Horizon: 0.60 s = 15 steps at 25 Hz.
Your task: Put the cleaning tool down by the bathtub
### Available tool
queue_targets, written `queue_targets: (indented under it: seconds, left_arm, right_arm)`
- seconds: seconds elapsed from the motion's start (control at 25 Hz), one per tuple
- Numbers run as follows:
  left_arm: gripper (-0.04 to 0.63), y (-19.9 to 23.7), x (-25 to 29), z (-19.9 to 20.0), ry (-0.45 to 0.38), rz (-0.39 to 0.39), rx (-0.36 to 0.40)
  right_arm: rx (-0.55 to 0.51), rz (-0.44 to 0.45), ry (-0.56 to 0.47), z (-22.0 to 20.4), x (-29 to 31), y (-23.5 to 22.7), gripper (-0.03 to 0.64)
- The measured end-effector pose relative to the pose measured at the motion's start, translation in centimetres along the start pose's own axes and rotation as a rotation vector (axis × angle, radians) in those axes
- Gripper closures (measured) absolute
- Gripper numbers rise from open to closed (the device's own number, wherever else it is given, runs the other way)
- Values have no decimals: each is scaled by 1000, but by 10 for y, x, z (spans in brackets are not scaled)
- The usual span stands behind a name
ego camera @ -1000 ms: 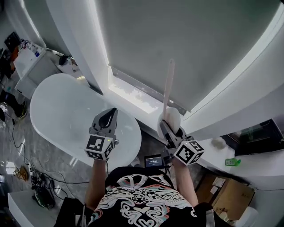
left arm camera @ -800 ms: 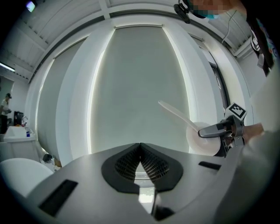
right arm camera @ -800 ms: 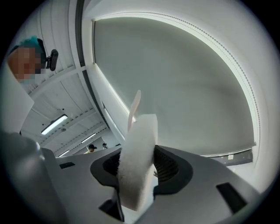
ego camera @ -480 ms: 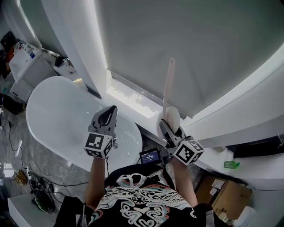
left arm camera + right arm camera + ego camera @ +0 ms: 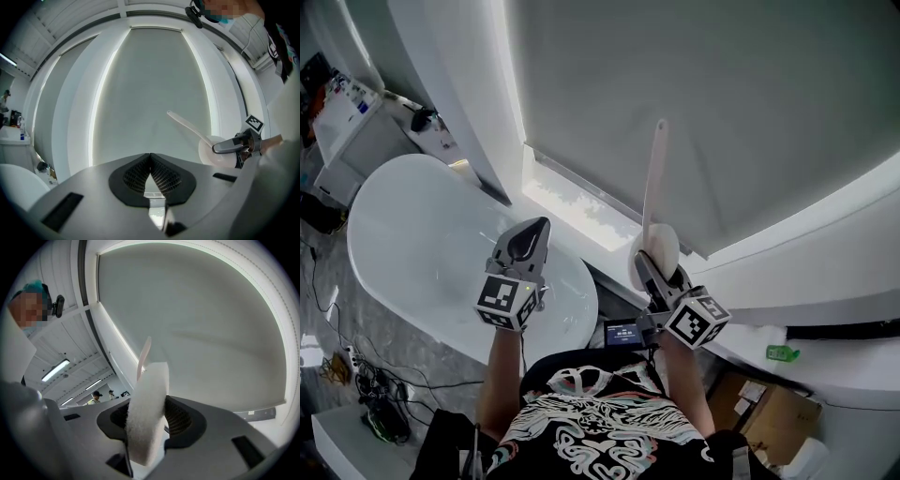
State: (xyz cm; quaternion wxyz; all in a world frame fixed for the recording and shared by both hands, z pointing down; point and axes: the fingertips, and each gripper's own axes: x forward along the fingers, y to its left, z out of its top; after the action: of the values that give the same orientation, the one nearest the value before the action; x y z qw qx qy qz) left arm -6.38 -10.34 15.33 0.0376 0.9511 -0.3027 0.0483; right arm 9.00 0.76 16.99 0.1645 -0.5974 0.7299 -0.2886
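White fleecy pad on a long pale handle: that is the one cleaning tool (image 5: 655, 169); the right gripper (image 5: 645, 264) is clamped on the pad's edge with the handle pointing up and away, likely so it can be carried clear of the body; the left gripper (image 5: 532, 236) has its jaws together on nothing, apparently spare for now; the single bathtub (image 5: 403, 234) lies below, and the tool hangs in the air off its right end, not yet set down; two grippers, one tool, one tub.

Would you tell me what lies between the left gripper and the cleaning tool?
In the head view, only the end of the bathtub and dark floor show between left gripper and cleaning tool.
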Motion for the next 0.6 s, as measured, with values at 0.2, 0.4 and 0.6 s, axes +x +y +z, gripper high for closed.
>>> queue_targets:
  seconds: [0.2,0.4,0.6]
  left_arm:
    - [578,4,7,-3,14,0,-10]
    - [578,11,19,-14,36,1,-24]
    - [578,19,23,-20,57,10,-21]
  right_arm:
    - [25,8,9,-2,5,-2,426]
    - [2,1,11,-2,17,-10,426]
    - [-22,14,21,-4,30,-15,426]
